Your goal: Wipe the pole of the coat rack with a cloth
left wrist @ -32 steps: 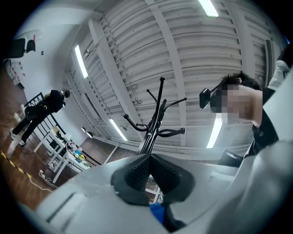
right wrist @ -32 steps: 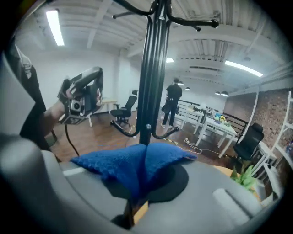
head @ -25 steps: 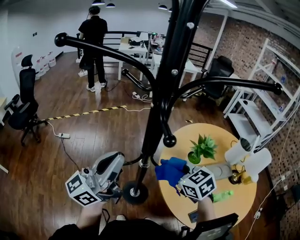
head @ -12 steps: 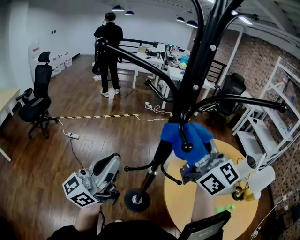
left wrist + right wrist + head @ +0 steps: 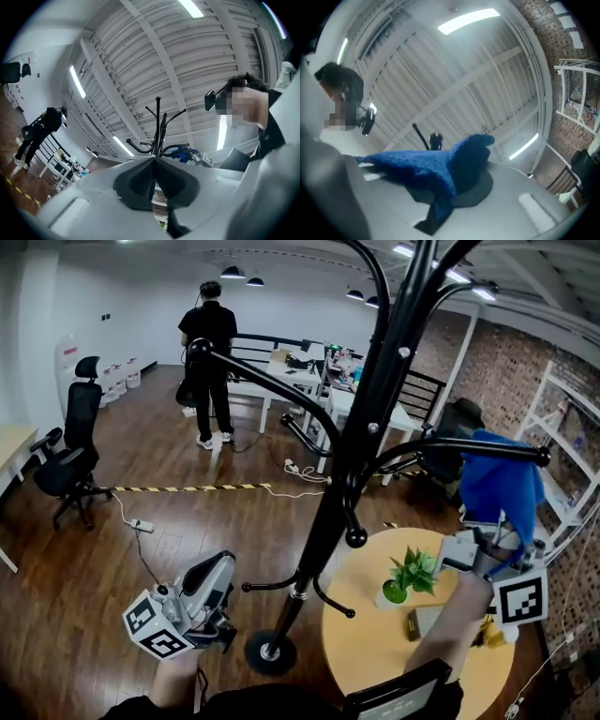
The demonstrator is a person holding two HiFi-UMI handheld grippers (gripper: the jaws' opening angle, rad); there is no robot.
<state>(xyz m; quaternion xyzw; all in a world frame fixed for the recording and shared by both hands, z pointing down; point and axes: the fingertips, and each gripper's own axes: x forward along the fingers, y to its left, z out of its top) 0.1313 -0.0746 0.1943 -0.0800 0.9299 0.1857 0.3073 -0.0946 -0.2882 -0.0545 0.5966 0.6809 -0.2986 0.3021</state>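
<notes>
The black coat rack pole (image 5: 361,442) rises from its round base (image 5: 270,651) in the middle of the head view. A blue cloth (image 5: 502,482) hangs over the knobbed end of the rack's right arm (image 5: 469,444). My right gripper (image 5: 489,526) is shut on the cloth from below, well to the right of the pole. In the right gripper view the cloth (image 5: 436,168) covers the right gripper (image 5: 454,187). My left gripper (image 5: 214,585) is low at the left of the base, shut and holding nothing. The left gripper (image 5: 152,180) looks up at the rack (image 5: 157,129).
A round yellow table (image 5: 375,652) with a potted plant (image 5: 408,570) stands right of the base. A chair back (image 5: 398,695) is at the bottom edge. White shelves (image 5: 562,456) line the right wall. An office chair (image 5: 66,460) and a standing person (image 5: 211,352) are farther off.
My right gripper has carried the blue cloth away from the pole, out to the right, to the end of the rack's right arm. The left gripper has barely moved.
</notes>
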